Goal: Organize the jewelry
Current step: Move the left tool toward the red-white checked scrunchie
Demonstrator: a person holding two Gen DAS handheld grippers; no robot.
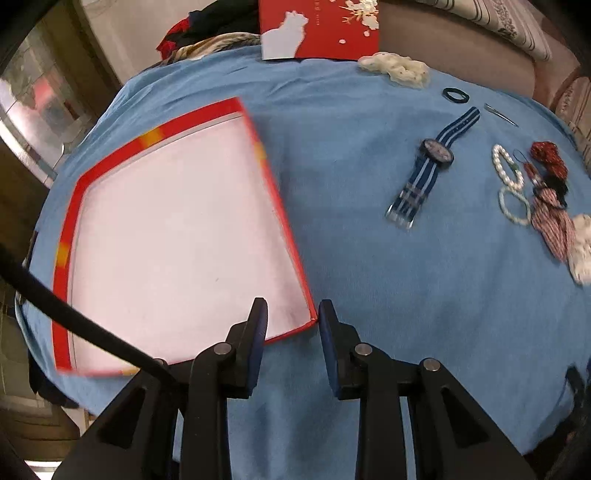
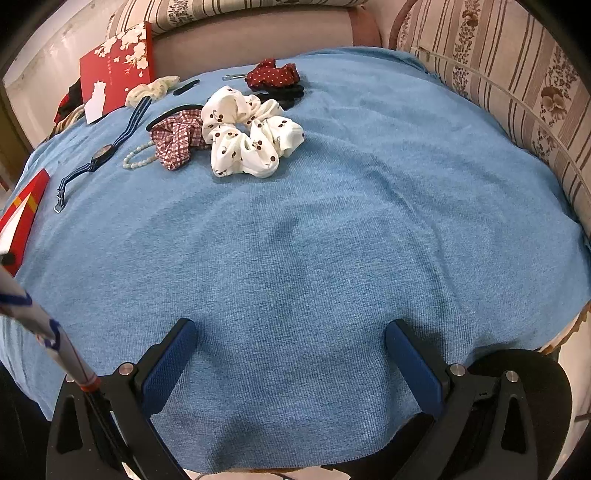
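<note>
A red-rimmed box with a white inside [image 1: 177,240] lies on the blue cloth at the left. My left gripper [image 1: 291,314] straddles its near right corner, jaws narrowly open, not clamped. A blue striped watch [image 1: 430,162], pearl bracelets [image 1: 508,173] and scrunchies [image 1: 550,218] lie to the right. My right gripper [image 2: 291,332] is wide open and empty over bare cloth. Ahead of it lie a white cherry scrunchie [image 2: 247,136], a plaid scrunchie [image 2: 177,140], a bead bracelet [image 2: 138,157] and the watch [image 2: 101,155].
A red box lid with a white cat [image 1: 317,26] stands at the table's back edge, also in the right wrist view [image 2: 118,62]. A cream scrunchie [image 1: 397,68], black hair tie [image 1: 456,95] and hair clip [image 1: 500,113] lie near it. A striped sofa [image 2: 517,92] borders the table.
</note>
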